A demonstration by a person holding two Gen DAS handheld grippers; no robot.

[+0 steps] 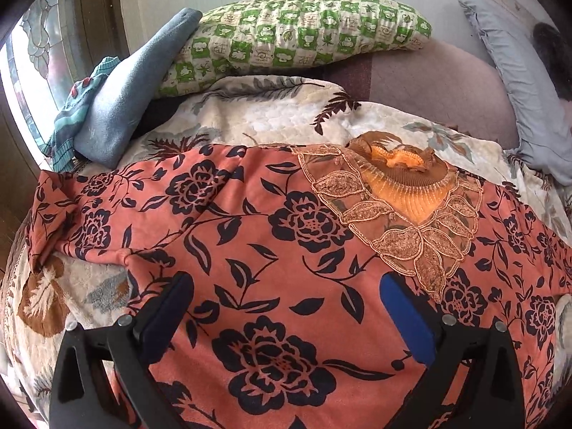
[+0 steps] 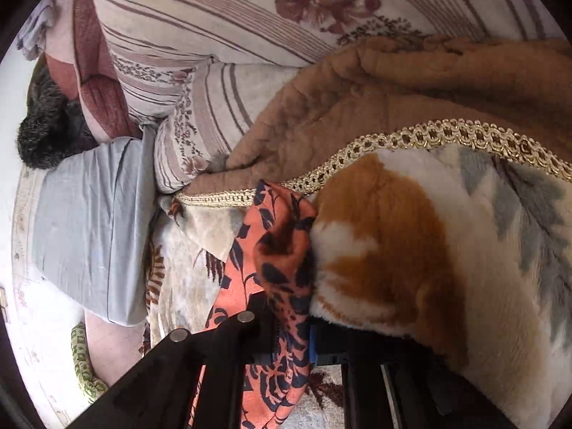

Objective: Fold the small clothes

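While the coral-orange floral garment with dark navy flowers and a beaded gold neckline [image 1: 286, 236] lies spread on the bed, its right edge is pinched between the jaws of the right hand-held gripper [image 2: 286, 336], which are closed on a gathered strip of this cloth. The left hand-held gripper [image 1: 286, 307] hovers low over the body of the garment with its jaws wide apart, and nothing is between its blue pads [image 1: 411, 314].

To do this step well, I think the right side should be carried across toward the middle in one flat sweep, with the cloth kept slightly tight so it does not bunch. The left one could press or take the opposite part so the garment does not slide. The sleeve at the left [image 1: 64, 214] is crumpled and may need smoothing first.

The surface is soft and uneven: a thick plush cream blanket with brown and grey leaf pattern [image 1: 271, 114], edged with gold braid [image 2: 411, 136], so folds may not stay sharp. Near are a green-and-white checked pillow [image 1: 300, 28], a folded blue fleece cloth [image 1: 136, 85], a grey pillow [image 2: 93, 221] and a brown furry blanket [image 2: 411, 85].
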